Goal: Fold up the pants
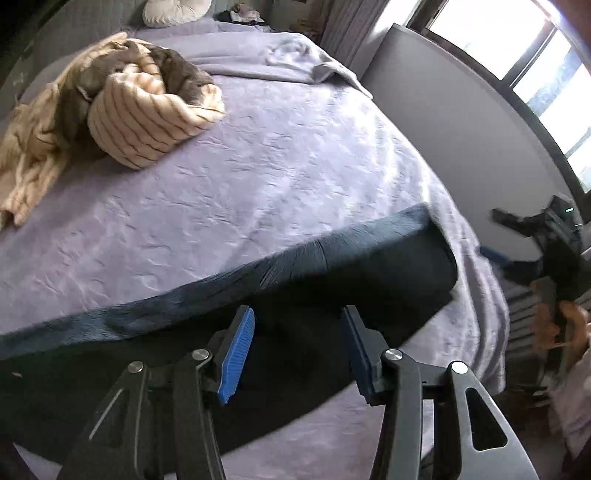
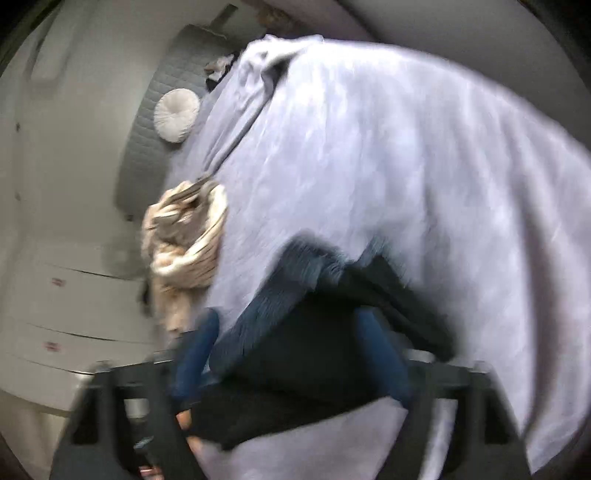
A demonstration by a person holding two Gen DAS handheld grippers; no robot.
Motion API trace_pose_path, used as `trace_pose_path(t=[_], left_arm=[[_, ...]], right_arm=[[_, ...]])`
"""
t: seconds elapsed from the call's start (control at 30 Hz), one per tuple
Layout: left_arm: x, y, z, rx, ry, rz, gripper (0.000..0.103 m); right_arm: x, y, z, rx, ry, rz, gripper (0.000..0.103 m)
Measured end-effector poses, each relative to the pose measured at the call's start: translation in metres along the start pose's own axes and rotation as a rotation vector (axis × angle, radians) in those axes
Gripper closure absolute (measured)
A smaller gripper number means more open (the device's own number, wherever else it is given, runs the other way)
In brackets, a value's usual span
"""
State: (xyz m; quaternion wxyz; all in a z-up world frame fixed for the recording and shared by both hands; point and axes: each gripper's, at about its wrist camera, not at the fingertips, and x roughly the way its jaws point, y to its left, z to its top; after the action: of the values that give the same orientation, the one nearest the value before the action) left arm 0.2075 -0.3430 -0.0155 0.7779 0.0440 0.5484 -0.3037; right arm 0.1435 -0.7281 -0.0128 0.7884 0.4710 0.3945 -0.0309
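Dark navy pants [image 1: 258,295] lie flat across the near edge of a lilac bedspread [image 1: 277,155], with a fuzzy lighter strip along their far edge. My left gripper [image 1: 297,332] is open just above the pants, blue pads apart, holding nothing. The right gripper [image 1: 532,243] shows at the right beyond the bed edge, blurred. In the blurred right wrist view the right gripper [image 2: 291,336] is open, its blue fingers either side of the pants [image 2: 295,350]; whether they touch the cloth is unclear.
A heap of beige striped and grey clothes [image 1: 122,107] lies at the bed's far left. A round pale cushion [image 1: 177,9] sits by the headboard. A grey wall panel and window [image 1: 517,74] stand right. White drawers [image 2: 66,295] stand beside the bed.
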Motion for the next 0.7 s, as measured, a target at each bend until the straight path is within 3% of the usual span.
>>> trace_pose_path(t=[0.1, 0.17, 0.23, 0.33, 0.47, 0.5, 0.53, 0.57, 0.63, 0.7], left_arm=[[0.016, 0.022, -0.013, -0.018, 0.056, 0.053, 0.052], [0.031, 0.038, -0.028, -0.045, 0.113, 0.083, 0.052], [0.041, 0.046, -0.042, -0.074, 0.149, 0.119, 0.052], [0.053, 0.053, -0.057, -0.120, 0.174, 0.131, 0.052], [0.060, 0.049, -0.061, -0.140, 0.165, 0.174, 0.052], [0.061, 0.048, -0.061, -0.162, 0.165, 0.182, 0.052], [0.062, 0.048, -0.061, -0.176, 0.168, 0.186, 0.052], [0.062, 0.046, -0.061, -0.186, 0.165, 0.193, 0.052], [0.059, 0.046, -0.063, -0.192, 0.144, 0.202, 0.052], [0.065, 0.048, -0.071, -0.205, 0.166, 0.225, 0.052]], right_arm=[[-0.013, -0.001, -0.014, -0.030, -0.013, -0.043, 0.020], [-0.013, -0.018, -0.028, -0.001, -0.005, -0.090, 0.029], [0.008, -0.045, -0.046, 0.054, 0.040, -0.117, 0.044], [0.030, -0.075, -0.059, 0.142, 0.080, -0.066, 0.051], [0.060, -0.086, -0.052, 0.157, 0.099, -0.023, 0.051], [0.069, -0.088, -0.048, 0.167, 0.122, -0.037, 0.056], [0.082, -0.091, -0.045, 0.187, 0.151, -0.058, 0.089], [0.085, -0.092, -0.042, 0.205, 0.176, -0.064, 0.095], [0.078, -0.081, -0.040, 0.167, 0.165, -0.030, 0.095], [0.065, -0.076, -0.045, 0.087, 0.185, -0.051, 0.095]])
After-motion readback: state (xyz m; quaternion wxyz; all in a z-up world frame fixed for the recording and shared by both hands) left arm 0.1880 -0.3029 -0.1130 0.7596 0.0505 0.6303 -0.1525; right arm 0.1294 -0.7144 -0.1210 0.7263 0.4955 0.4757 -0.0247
